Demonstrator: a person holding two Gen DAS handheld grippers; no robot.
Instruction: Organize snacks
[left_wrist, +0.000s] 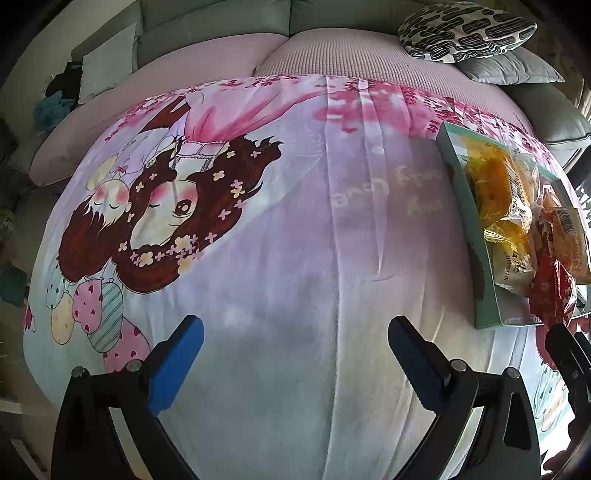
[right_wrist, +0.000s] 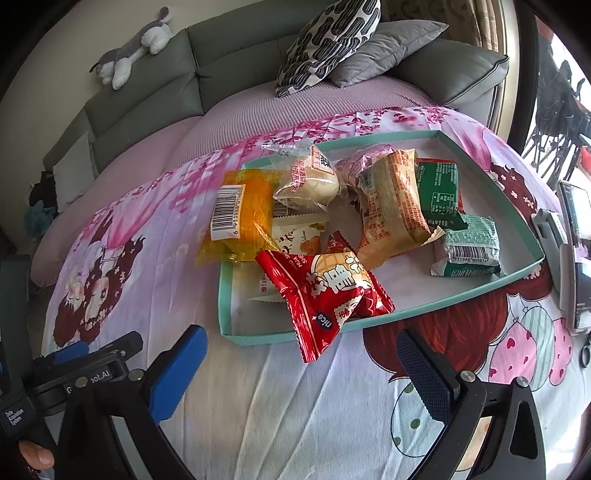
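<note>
Cartoon bedsheet; red packet reads "nice"; both tools spread apart, empty.

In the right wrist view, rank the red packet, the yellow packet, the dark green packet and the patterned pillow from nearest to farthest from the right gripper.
1. Red packet: hanging over the tray's near rim, just ahead of the right gripper.
2. Yellow packet: on the tray's left edge.
3. Dark green packet: farther back, on the right.
4. Patterned pillow: on the sofa, behind the tray.
</note>
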